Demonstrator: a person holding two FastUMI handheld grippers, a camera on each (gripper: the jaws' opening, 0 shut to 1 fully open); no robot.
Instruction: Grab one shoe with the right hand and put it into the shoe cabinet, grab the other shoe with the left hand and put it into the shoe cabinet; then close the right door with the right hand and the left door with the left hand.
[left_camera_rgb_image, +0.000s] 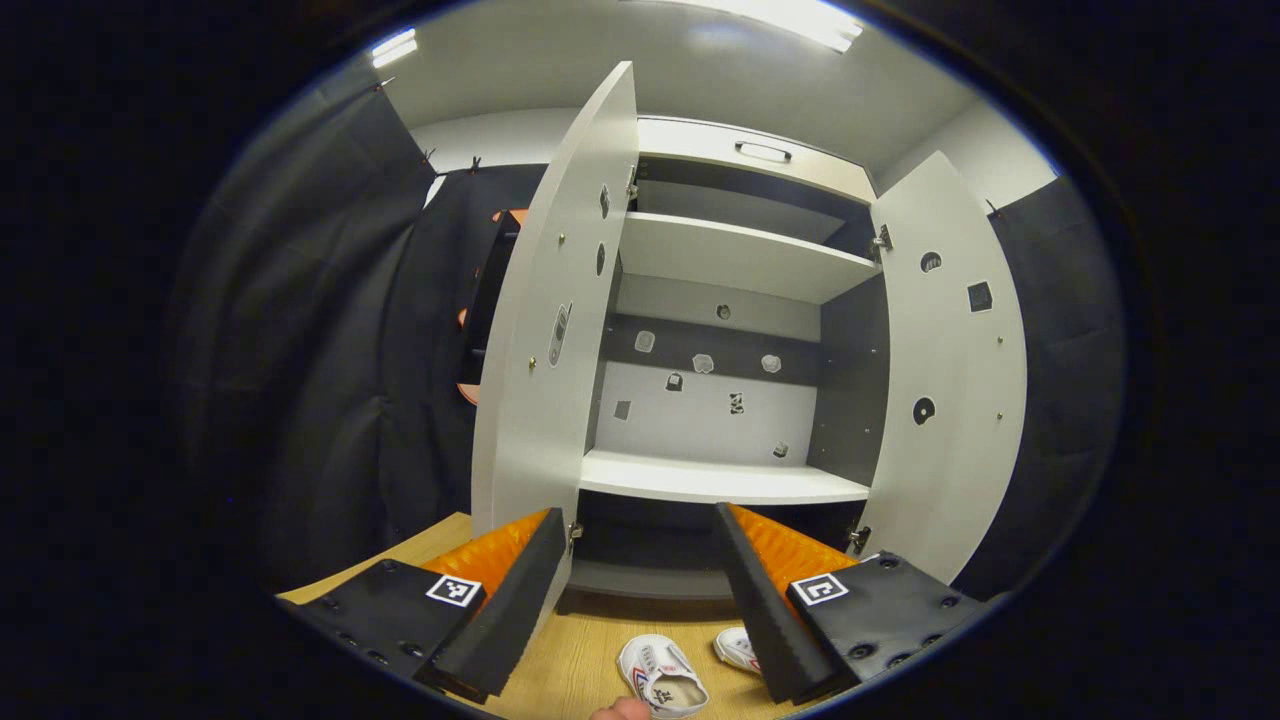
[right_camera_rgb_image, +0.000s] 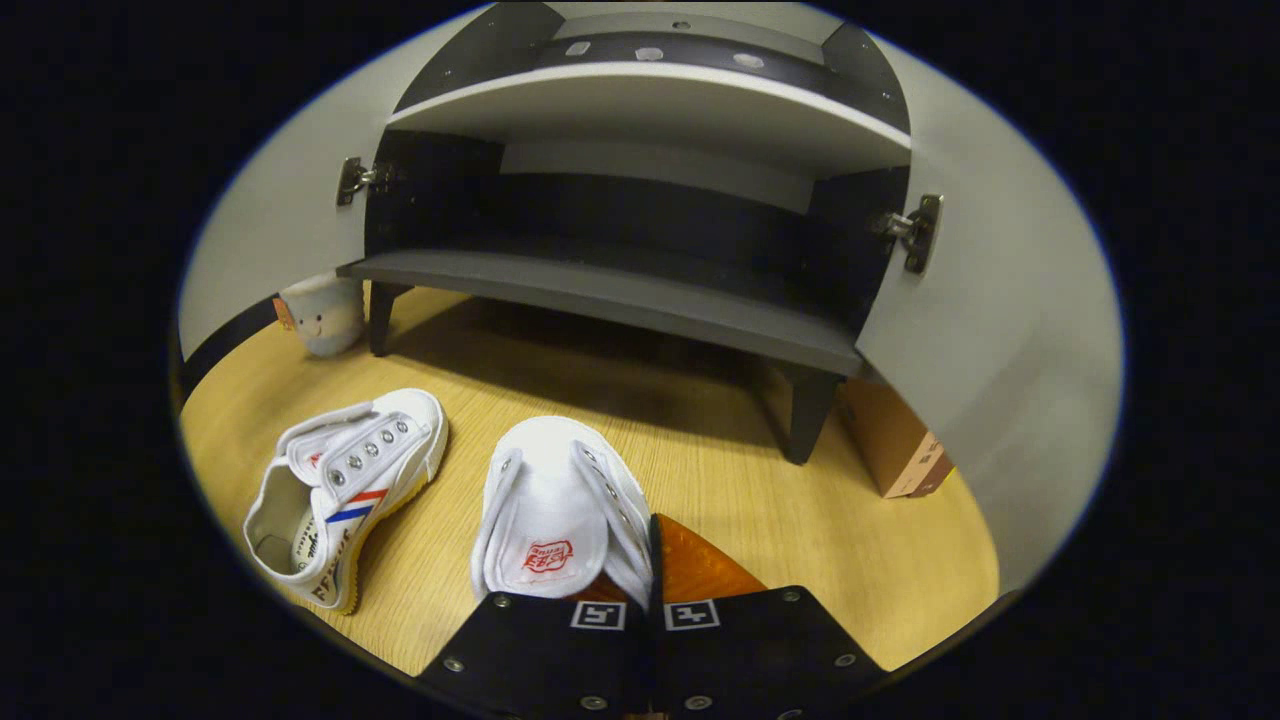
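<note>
Right gripper (right_camera_rgb_image: 648, 590) sits at the heel end of the near shoe (right_camera_rgb_image: 560, 510), fingers drawn close together over the heel edge; looks clamped on it, but the contact itself is hidden, so I cannot tell for sure. The shoe's long axis runs straight ahead from the gripper, toe toward the shoe cabinet (right_camera_rgb_image: 640, 300). The bottom shelf (right_camera_rgb_image: 600, 290) lies directly beyond the toe, a short way up and forward. Judgement: lift and push forward along the same line.

The other shoe (right_camera_rgb_image: 340, 490) lies just left of the first, apart from it, tilted on its side, toe angled up and right. It is nearer the left side, so it falls to the left hand.

Left gripper (left_camera_rgb_image: 640, 600) hangs high, spread wide, holding nothing, facing the open cabinet; both shoes are on the floor (left_camera_rgb_image: 580, 650) below it.

Both doors, left door (left_camera_rgb_image: 545, 330) and right door (left_camera_rgb_image: 950, 370), stand open. In the way: a cabinet leg (right_camera_rgb_image: 800, 410) right of the path, a cardboard box (right_camera_rgb_image: 895, 445) further right, a small plush toy (right_camera_rgb_image: 322, 312) by the left leg. The mouth of the shelf looks free.
</note>
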